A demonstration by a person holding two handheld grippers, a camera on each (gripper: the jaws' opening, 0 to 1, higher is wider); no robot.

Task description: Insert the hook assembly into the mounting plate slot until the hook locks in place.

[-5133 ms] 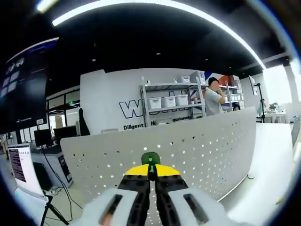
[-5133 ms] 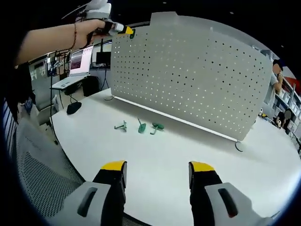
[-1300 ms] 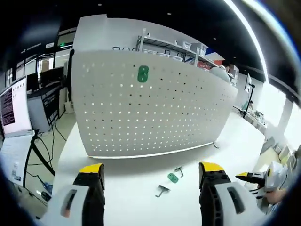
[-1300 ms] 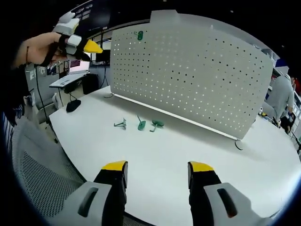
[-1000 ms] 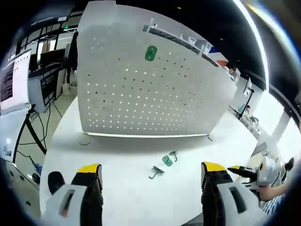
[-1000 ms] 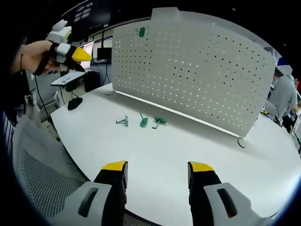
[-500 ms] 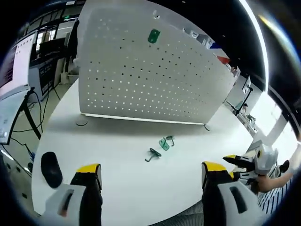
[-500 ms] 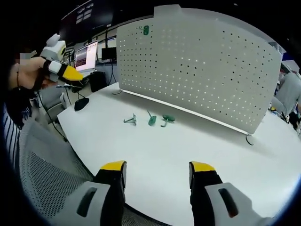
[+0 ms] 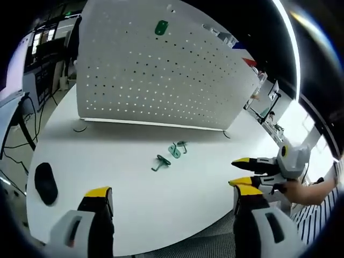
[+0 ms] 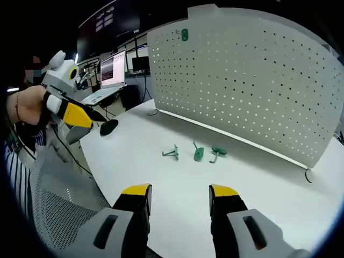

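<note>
One green hook [image 9: 160, 27] on perforated plate [image 9: 161, 80], smooth table [image 9: 134, 183]

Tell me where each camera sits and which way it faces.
Left gripper view: rides the left hand-held gripper, facing the table, pegboard and loose hooks; the right hand-held gripper enters.
Right gripper view: rides the right hand-held gripper, facing the same board; the person's hand shows.
Both share the mounted hook.

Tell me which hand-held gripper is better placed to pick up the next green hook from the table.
Probably the right hand-held gripper: open and empty, with the three loose green hooks straight ahead between its jaws. The left hand-held gripper, also open, sits off toward the table edge.
</note>
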